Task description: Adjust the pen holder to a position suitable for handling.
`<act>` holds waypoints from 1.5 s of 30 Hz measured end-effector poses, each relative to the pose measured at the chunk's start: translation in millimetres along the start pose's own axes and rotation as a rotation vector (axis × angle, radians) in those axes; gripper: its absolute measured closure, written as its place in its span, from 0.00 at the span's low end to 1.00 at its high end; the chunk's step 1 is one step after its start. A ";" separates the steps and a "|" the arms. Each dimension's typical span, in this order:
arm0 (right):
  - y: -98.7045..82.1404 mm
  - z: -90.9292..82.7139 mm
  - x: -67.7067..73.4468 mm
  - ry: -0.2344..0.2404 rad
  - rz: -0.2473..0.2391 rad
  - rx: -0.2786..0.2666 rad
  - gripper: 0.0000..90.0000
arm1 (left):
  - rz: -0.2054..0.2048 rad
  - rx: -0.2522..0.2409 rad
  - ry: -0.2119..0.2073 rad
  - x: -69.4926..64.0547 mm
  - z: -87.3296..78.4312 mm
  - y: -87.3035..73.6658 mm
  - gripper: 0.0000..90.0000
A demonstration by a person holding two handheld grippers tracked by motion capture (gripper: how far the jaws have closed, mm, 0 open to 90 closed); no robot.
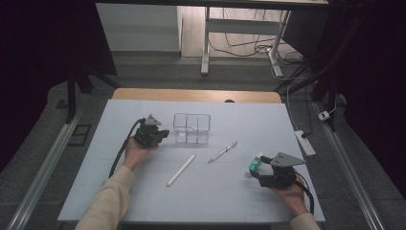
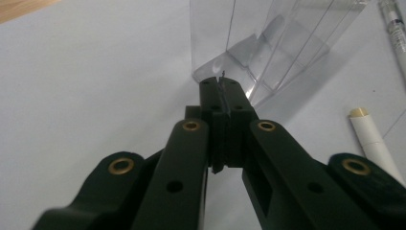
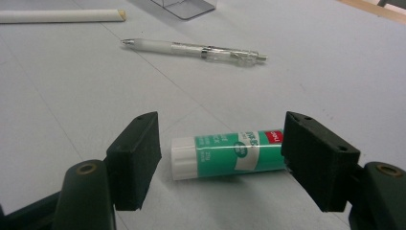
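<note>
Grippers at work beside a clear divided box [image 1: 192, 128] on a white table [image 1: 268, 124].

Left gripper [image 2: 221, 85] has its jaws pressed together with nothing between them, tips touching the box's near bottom corner. Right gripper [image 3: 220, 153] stands well apart from the box, jaws wide, with a green glue stick [image 3: 227, 154] lying on the table between them; the pad at the red end seems to touch it, the other is clear. A pen [image 3: 191, 49] and a white paper tube [image 3: 60, 16] lie between glue stick and box.
</note>
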State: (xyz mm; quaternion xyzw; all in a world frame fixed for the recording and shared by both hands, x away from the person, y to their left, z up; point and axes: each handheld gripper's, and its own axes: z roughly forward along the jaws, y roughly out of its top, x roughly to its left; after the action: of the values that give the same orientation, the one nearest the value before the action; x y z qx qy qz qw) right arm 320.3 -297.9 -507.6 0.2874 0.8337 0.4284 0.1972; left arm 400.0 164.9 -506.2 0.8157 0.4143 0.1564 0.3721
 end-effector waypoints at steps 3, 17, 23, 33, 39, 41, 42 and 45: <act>-0.1 -0.4 -0.2 -0.005 -0.001 0.006 0.32 | -0.002 -0.002 -0.006 -0.4 3.3 1.5 0.99; -0.9 0.6 0.2 0.000 -0.001 0.011 0.32 | 0.014 -0.002 -0.007 -2.8 15.2 8.6 0.99; -1.3 1.3 0.1 -0.001 0.001 0.016 0.32 | 0.001 -0.003 -0.009 -1.3 17.7 8.5 0.99; -1.8 2.5 0.9 0.004 -0.002 0.026 0.32 | -0.012 -0.004 -0.014 -0.4 20.7 9.6 0.99; -2.5 3.5 1.5 0.009 -0.005 0.034 0.32 | -0.006 -0.004 -0.016 -2.6 23.3 11.1 0.99; -3.2 4.7 2.1 0.015 -0.011 0.048 0.32 | -0.006 -0.003 -0.017 -2.9 23.8 11.6 0.99; -3.2 4.7 2.1 0.015 -0.011 0.048 0.32 | -0.006 -0.003 -0.018 -3.1 24.0 11.8 0.99; -3.1 5.1 2.6 0.018 -0.013 0.048 0.33 | -0.004 -0.004 -0.019 -4.0 25.1 12.9 0.99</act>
State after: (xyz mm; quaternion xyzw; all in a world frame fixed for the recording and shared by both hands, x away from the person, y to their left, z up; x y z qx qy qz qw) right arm 320.3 -294.6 -513.2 0.2830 0.8473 0.4094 0.1854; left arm 418.9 144.9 -513.4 0.8156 0.4121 0.1485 0.3780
